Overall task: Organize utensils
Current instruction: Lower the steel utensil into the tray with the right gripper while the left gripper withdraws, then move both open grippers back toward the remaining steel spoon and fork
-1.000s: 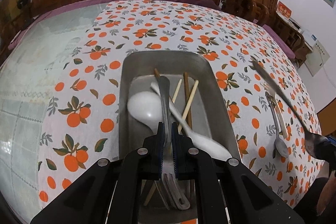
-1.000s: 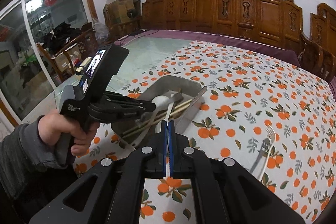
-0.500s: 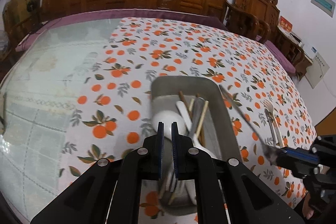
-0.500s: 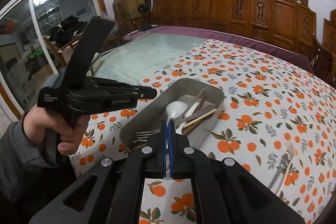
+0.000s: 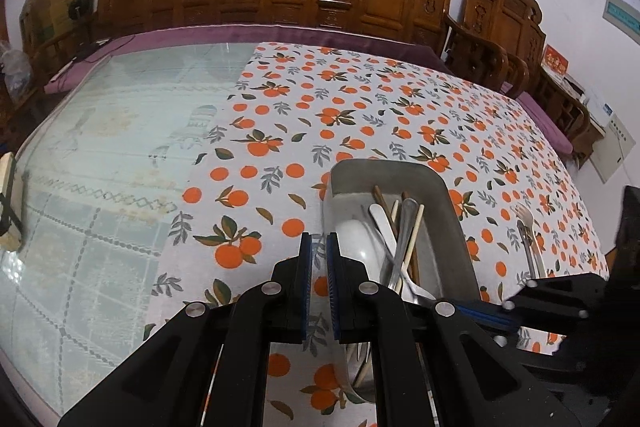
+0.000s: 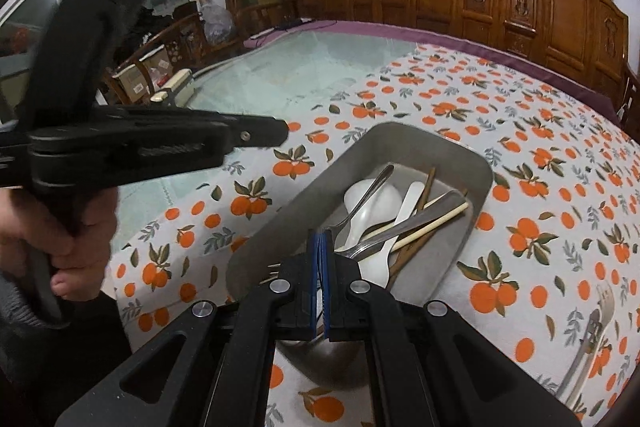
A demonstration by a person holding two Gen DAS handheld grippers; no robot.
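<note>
The right gripper (image 6: 319,279) sits over the near end of the metal tray (image 6: 404,139), its blue pads pressed almost together with only a thin pale sliver between them; whether that sliver is the end of a utensil cannot be determined, so its hold is uncertain. The left gripper (image 5: 318,283) hangs to the left of the tray's left wall, above the orange-print tablecloth (image 5: 328,99), with a narrow gap between its pads and nothing in that gap. Inside the tray lie a white spoon (image 6: 374,205), a steel spoon (image 6: 404,225), a second steel handle (image 6: 366,193) and chopsticks (image 6: 430,223), all aligned roughly with the tray's long axis, which runs away from both grippers. The relation governing the next move is judged to be this: the remaining loose utensils (image 6: 592,331), a pale fork and a steel piece lying together, rest on the cloth to the right of the tray, well apart from it, with their long axes roughly parallel to it. They lie to the right of the right gripper, which is the nearer unit; the tray stands between them and the left gripper. The right wrist view shows the tray contents clearly and the left gripper side-on, but the loose pair only at its blurred edge. The left wrist view shows the pair's fork tines (image 5: 524,215) pointing away, with the near ends hidden behind the right gripper's body.
</note>
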